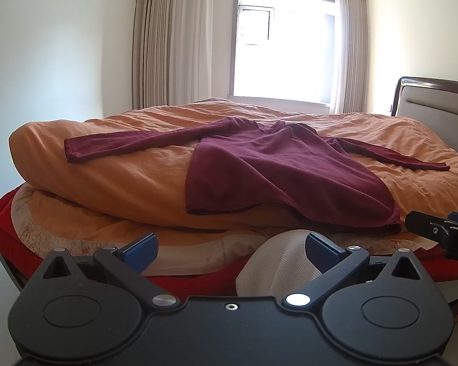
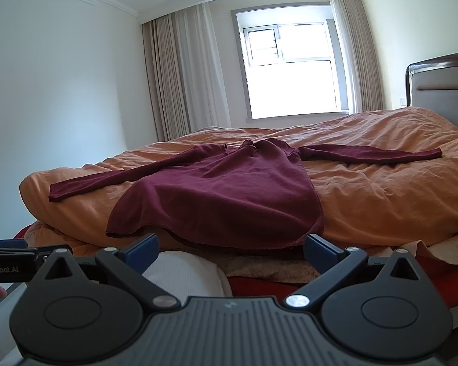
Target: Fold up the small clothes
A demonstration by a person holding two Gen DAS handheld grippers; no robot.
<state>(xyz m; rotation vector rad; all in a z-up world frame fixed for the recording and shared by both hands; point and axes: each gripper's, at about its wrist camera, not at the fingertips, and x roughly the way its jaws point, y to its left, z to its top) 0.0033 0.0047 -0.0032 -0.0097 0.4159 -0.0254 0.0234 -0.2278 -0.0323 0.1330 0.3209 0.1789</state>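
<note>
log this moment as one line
stage: pre-grasp | left gripper: open, empty | right gripper: open, empty | maroon long-sleeved top: flat on orange duvet, sleeves spread

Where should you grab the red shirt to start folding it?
Probably the cuff of the left sleeve, approached from the bed's near edge. The maroon shirt lies flat, sleeves spread wide, so that cuff is loose and reachable. The left tool hangs open, empty.

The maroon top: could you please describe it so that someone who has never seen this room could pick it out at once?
Facing the window, look at the bed's orange duvet. The maroon top lies spread on it, both long sleeves stretched out sideways and its hem hanging over the near edge. It is the only dark red-purple garment there, unlike the white cloth below the edge.
</note>
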